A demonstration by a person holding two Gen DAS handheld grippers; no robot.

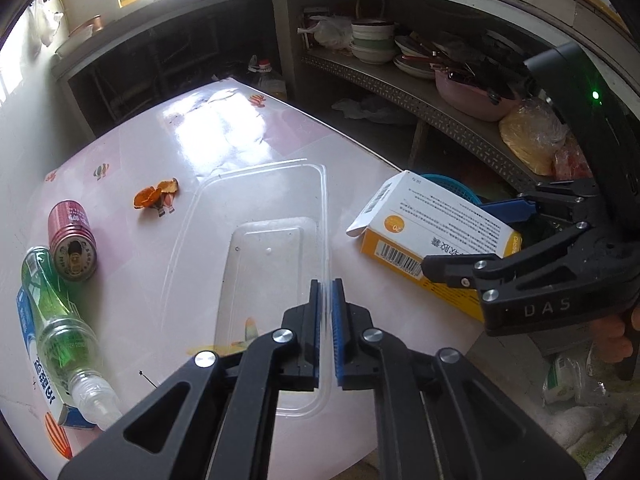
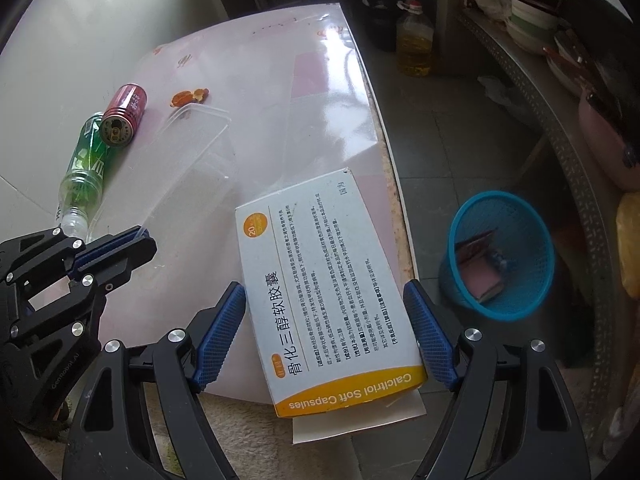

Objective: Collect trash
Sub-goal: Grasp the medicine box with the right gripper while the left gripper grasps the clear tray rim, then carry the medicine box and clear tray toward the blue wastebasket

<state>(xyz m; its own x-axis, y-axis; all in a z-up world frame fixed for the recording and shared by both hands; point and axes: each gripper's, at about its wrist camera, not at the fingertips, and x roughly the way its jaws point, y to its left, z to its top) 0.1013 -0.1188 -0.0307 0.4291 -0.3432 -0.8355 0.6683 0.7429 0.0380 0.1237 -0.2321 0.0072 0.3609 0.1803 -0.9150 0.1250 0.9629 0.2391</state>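
Two grippers busy. Left gripper (image 1: 325, 320) jaws narrow, pinching near wall of clear tray (image 1: 256, 240), likely to pin it flat on desk (image 1: 224, 128). Right gripper (image 2: 326, 334) jaws wide, straddling medicine box (image 2: 328, 292); pads near box sides, contact unclear. Box overhangs desk edge, so easy grab. Blue bin (image 2: 500, 256) on floor just right, probable drop target. Can (image 1: 72, 240), green bottle (image 1: 56, 320), orange peel (image 1: 154, 194) lie on desk, not yet collected.
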